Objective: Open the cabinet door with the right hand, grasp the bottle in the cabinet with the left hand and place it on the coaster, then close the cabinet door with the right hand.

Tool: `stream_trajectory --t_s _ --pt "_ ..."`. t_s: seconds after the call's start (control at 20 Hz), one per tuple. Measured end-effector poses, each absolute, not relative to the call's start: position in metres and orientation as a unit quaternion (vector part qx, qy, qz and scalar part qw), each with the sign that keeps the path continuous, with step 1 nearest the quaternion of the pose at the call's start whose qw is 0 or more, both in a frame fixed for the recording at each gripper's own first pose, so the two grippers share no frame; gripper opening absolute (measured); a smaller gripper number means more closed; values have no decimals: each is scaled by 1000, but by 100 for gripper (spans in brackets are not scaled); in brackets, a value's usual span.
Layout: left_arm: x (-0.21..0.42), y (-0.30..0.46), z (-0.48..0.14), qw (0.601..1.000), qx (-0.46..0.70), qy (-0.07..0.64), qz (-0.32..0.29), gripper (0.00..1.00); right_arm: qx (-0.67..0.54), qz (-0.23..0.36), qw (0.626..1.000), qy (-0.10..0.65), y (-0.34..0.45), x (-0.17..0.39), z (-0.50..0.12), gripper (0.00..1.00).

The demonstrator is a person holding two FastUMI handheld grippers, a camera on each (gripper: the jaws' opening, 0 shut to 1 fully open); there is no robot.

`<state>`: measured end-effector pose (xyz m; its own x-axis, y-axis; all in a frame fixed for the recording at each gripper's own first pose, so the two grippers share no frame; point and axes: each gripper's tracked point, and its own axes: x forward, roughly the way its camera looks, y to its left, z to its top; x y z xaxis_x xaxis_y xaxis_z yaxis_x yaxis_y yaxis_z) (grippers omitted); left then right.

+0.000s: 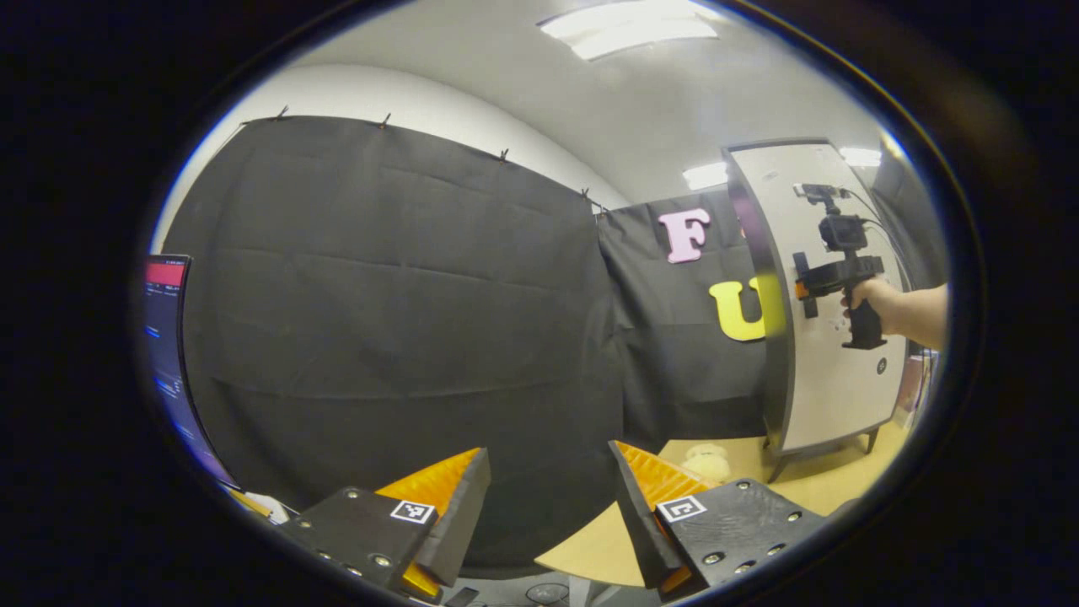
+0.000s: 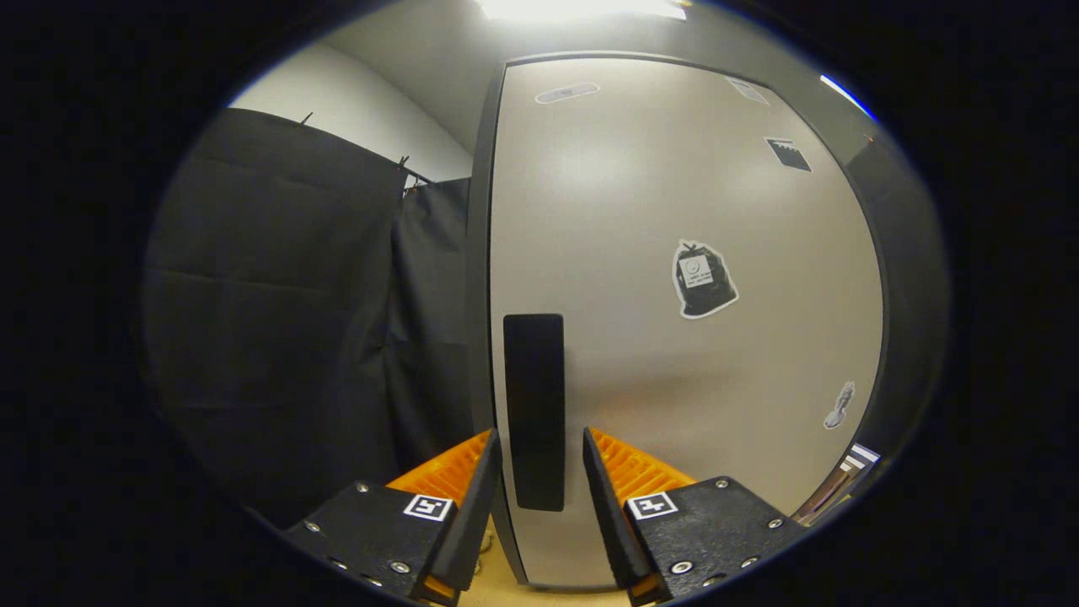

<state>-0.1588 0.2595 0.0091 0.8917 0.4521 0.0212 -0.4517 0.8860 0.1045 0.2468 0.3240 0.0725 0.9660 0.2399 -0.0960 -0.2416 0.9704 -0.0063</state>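
Right gripper [image 2: 539, 472] fingers apart, straddling handle [image 2: 534, 411] | cabinet door [image 2: 674, 320] closed (left gripper [image 1: 548, 497] released)

At the bottom of the left gripper view, the left hand-held gripper [image 1: 548, 514] shows two wedge-shaped fingers with ribbed inner faces, black textured mounts studded with silver screws, each carrying a small square black-and-white marker. At right, the right hand-held gripper [image 1: 830, 274] has a black pistol grip, a boxy camera on top, thin cables trailing; the forearm [image 1: 915, 312] is unsleeved.
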Motion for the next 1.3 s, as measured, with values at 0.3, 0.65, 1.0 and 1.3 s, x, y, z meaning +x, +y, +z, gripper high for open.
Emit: stream_trajectory --t_s 0.3,0.65,1.0,1.3 --pt "-145 249 9 977 54 -1 208 80 -5 129 990 56 324 241 71 21" --pt "-107 210 10 988 39 -12 148 80 -3 179 982 59 319 218 75 17" --pt "-77 173 9 995 27 -18 92 80 0 202 978 57 309 210 74 17" --pt "-49 137 14 999 17 -28 39 74 3 214 974 75 297 208 71 17"
